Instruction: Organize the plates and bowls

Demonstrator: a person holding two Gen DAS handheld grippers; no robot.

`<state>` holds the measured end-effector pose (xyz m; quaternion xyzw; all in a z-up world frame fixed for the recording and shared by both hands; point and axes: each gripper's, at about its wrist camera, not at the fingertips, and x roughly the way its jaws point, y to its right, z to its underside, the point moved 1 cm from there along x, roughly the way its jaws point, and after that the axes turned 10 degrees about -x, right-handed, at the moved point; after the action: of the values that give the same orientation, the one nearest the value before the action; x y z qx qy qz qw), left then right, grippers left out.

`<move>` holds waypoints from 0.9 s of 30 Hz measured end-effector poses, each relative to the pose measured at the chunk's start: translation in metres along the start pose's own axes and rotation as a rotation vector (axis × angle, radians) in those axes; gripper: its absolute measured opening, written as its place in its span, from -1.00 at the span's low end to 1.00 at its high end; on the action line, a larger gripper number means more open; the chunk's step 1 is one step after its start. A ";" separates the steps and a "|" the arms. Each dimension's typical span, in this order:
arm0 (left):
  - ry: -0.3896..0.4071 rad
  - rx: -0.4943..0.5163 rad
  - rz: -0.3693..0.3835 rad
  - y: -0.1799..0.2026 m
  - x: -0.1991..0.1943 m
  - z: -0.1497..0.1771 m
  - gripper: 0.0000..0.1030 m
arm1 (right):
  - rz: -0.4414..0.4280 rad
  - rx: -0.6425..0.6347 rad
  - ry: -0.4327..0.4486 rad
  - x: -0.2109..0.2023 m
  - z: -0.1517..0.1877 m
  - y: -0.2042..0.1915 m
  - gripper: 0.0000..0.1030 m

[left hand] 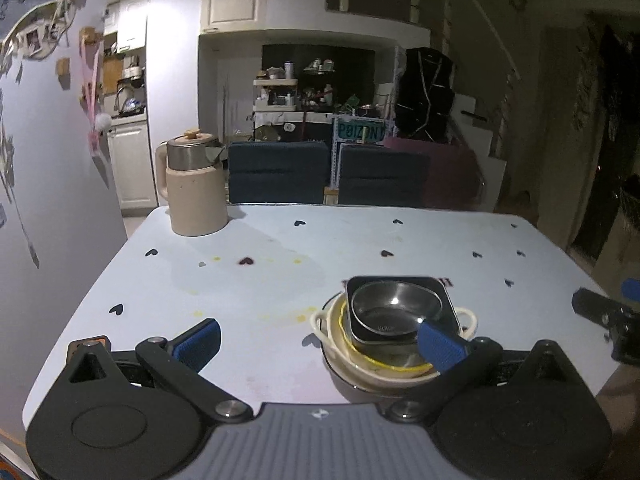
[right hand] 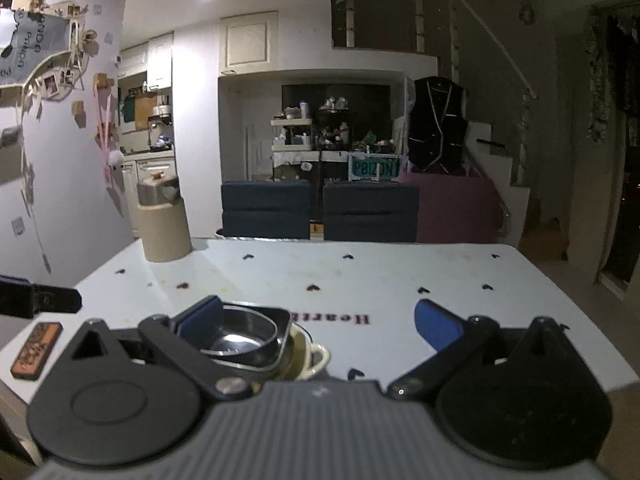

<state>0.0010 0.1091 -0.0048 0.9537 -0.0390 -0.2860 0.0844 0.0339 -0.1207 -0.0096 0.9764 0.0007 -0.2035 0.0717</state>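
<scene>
Left wrist view, lower right: round steel bowl (left hand: 394, 312) nested in black square dish (left hand: 448, 300) atop cream handled bowl (left hand: 332, 340) (stack looks done). Left gripper (left hand: 320, 342) & right gripper (right hand: 316, 320) both spread, empty. Next, probably: back off w/o nudging it.

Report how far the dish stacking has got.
Done: round steel bowl nests in black square dish, inside white two-handled bowl, all on the pale blue table. In hand: nothing; left hand-held gripper and right hand-held gripper are both open. Left: no loose dishes visible.
</scene>
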 end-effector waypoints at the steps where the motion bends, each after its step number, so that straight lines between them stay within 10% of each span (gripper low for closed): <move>1: -0.003 0.011 -0.001 0.001 0.000 0.004 1.00 | 0.008 0.004 -0.004 0.000 0.003 0.000 0.99; 27: 0.019 0.092 -0.070 0.011 -0.009 0.046 1.00 | 0.042 -0.034 -0.057 -0.009 0.046 -0.010 0.99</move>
<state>-0.0320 0.0928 -0.0358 0.9600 -0.0181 -0.2778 0.0306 0.0071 -0.1164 -0.0489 0.9687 -0.0185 -0.2295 0.0924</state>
